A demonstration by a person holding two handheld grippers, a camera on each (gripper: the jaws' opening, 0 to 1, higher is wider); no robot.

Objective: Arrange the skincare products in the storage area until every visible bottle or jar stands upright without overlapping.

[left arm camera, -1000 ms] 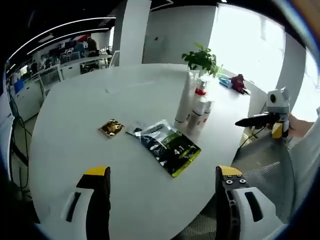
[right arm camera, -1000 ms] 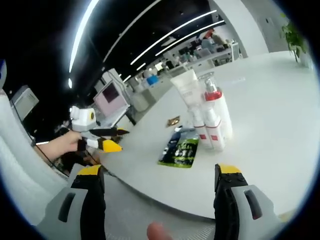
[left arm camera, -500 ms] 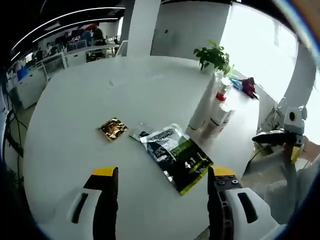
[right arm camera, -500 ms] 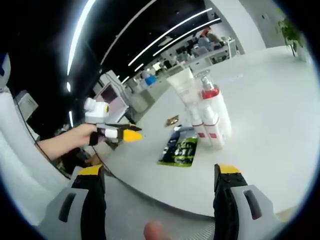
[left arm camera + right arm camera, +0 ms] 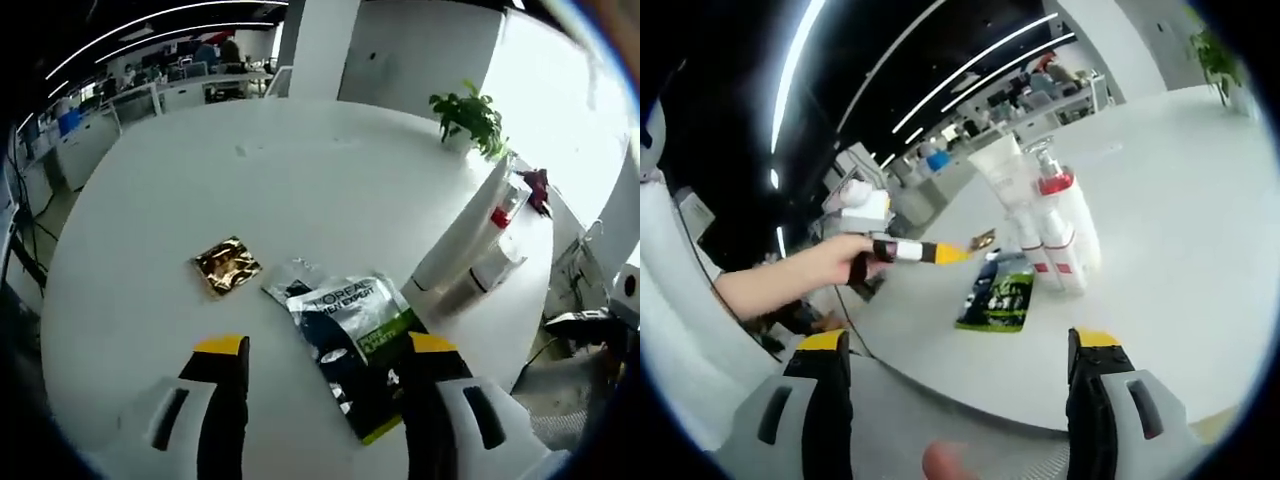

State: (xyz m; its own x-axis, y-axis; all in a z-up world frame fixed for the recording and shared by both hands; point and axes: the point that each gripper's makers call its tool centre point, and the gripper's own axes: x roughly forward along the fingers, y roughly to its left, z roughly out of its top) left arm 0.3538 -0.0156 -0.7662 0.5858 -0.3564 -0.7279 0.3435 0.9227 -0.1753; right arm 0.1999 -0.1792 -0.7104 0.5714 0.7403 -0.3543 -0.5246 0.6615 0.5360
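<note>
A tall white tube, a pump bottle with a red collar and a smaller white bottle stand upright, close together, near the round white table's right edge. The same cluster shows in the right gripper view. A black and green sachet lies flat between my left gripper's open jaws, just beyond their tips. A small silver sachet and a gold sachet lie to its left. My right gripper stands open off the table edge, nothing between its jaws.
A potted plant stands at the table's far side, with a dark red object near it. A hand holds the left gripper over the table edge. Office desks sit behind the table.
My left gripper has moved forward and over the table, closing in on the sachets. The right gripper has stayed nearly still.
</note>
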